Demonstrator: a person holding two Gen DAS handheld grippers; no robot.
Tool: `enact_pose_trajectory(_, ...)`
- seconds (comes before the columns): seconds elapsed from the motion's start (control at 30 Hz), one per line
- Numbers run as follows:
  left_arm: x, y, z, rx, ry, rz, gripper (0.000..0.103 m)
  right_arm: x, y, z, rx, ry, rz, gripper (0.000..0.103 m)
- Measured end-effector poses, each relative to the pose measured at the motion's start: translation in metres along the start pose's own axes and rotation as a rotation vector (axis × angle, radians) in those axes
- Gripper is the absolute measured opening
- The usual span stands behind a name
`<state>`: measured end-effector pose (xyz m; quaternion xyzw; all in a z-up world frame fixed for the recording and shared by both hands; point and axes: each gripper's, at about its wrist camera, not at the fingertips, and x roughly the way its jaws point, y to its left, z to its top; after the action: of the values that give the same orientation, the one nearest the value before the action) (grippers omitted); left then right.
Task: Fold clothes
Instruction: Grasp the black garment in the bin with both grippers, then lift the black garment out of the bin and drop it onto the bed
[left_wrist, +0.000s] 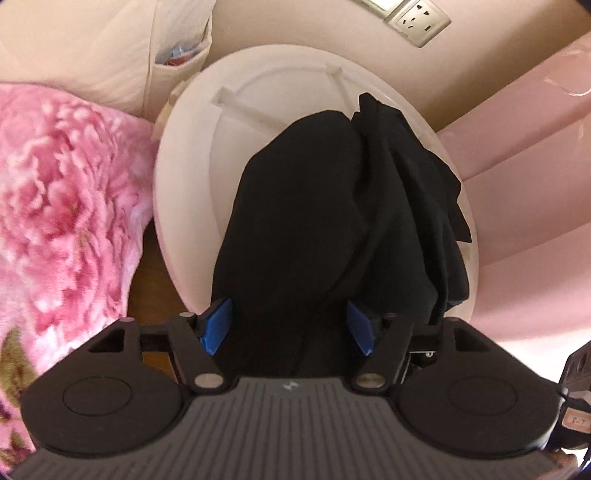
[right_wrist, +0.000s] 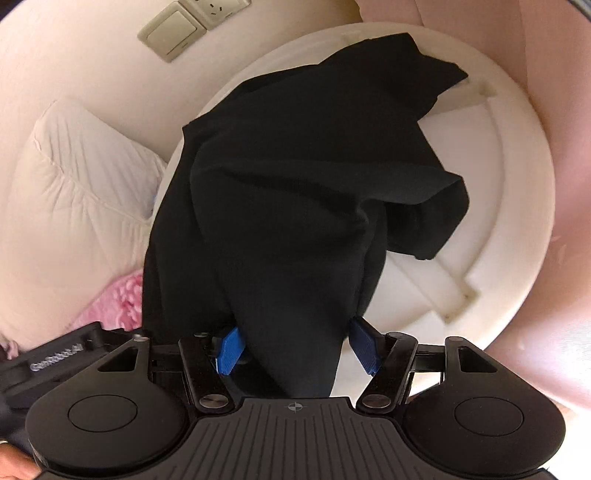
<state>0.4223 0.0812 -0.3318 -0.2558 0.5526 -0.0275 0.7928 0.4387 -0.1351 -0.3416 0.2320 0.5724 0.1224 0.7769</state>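
A black garment (left_wrist: 314, 206) hangs bunched over a round white table (left_wrist: 192, 162). In the left wrist view my left gripper (left_wrist: 288, 325) has its blue pads (left_wrist: 216, 325) on either side of a thick fold of the cloth and is shut on it. In the right wrist view the same black garment (right_wrist: 295, 177) drapes down from my right gripper (right_wrist: 295, 345), whose blue pads (right_wrist: 231, 350) clamp a bunch of the fabric. The cloth hides the space between both pairs of fingers. Part of the left gripper's body (right_wrist: 55, 362) shows at the lower left.
A pink floral blanket (left_wrist: 62, 206) lies left of the table, with a white pillow (right_wrist: 81, 177) behind it. A pink curtain or sheet (left_wrist: 524, 155) is on the right. A wall socket (left_wrist: 421, 22) and a switch (right_wrist: 171, 33) sit on the cream wall.
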Motion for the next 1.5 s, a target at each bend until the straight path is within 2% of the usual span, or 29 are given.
enact_pose_trajectory(0.07, 0.004, 0.001, 0.001, 0.002, 0.008, -0.021, 0.061, 0.001, -0.003, 0.001, 0.001, 0.001, 0.017, 0.064)
enact_pose_trajectory(0.13, 0.006, 0.000, 0.001, 0.011, 0.015, -0.046, 0.037, -0.002, -0.002, 0.000, -0.021, -0.002, 0.026, 0.037)
enact_pose_trajectory(0.17, 0.005, -0.002, 0.002, 0.022, 0.015, -0.056, 0.033, -0.004, -0.001, 0.000, -0.032, -0.003, 0.031, 0.018)
enact_pose_trajectory(0.2, 0.002, -0.004, 0.002, 0.031, 0.009, -0.062, 0.025, -0.005, -0.001, 0.000, -0.045, -0.004, 0.032, 0.002)
enact_pose_trajectory(0.23, -0.003, -0.005, 0.002, 0.034, 0.000, -0.069, 0.017, -0.008, 0.003, 0.000, -0.067, -0.012, -0.001, 0.002)
enact_pose_trajectory(0.3, -0.012, -0.005, 0.002, 0.035, -0.018, -0.084, 0.012, -0.017, 0.006, 0.003, -0.064, -0.043, -0.024, 0.001)
enact_pose_trajectory(0.4, -0.033, 0.001, 0.002, -0.009, -0.062, -0.122, 0.009, -0.041, -0.001, 0.010, -0.022, -0.116, -0.039, 0.001)
enact_pose_trajectory(0.53, -0.061, -0.009, 0.004, 0.010, -0.116, -0.166, 0.008, -0.077, 0.001, 0.014, -0.011, -0.221, -0.035, 0.001)
enact_pose_trajectory(0.7, -0.109, -0.028, 0.000, 0.052, -0.232, -0.196, 0.008, -0.131, 0.040, 0.004, -0.162, -0.413, -0.027, 0.001)
enact_pose_trajectory(0.8, -0.143, -0.030, 0.000, 0.047, -0.318, -0.226, 0.008, -0.159, 0.071, 0.004, -0.208, -0.506, 0.023, 0.001)
enact_pose_trajectory(1.0, -0.222, -0.036, 0.000, 0.090, -0.501, -0.251, 0.007, -0.214, 0.127, -0.021, -0.374, -0.678, 0.120, 0.001)
enact_pose_trajectory(1.13, -0.285, -0.034, -0.014, 0.108, -0.645, -0.260, 0.007, -0.250, 0.176, -0.036, -0.501, -0.783, 0.197, 0.001)
enact_pose_trajectory(1.23, -0.335, -0.020, -0.033, 0.095, -0.758, -0.249, 0.007, -0.276, 0.210, -0.060, -0.591, -0.840, 0.290, 0.001)
enact_pose_trajectory(1.33, -0.389, -0.001, -0.063, 0.061, -0.866, -0.215, 0.007, -0.301, 0.243, -0.105, -0.683, -0.849, 0.441, 0.001)
enact_pose_trajectory(1.5, -0.492, 0.033, -0.137, -0.011, -1.053, -0.124, 0.006, -0.344, 0.297, -0.180, -0.833, -0.855, 0.697, 0.001)
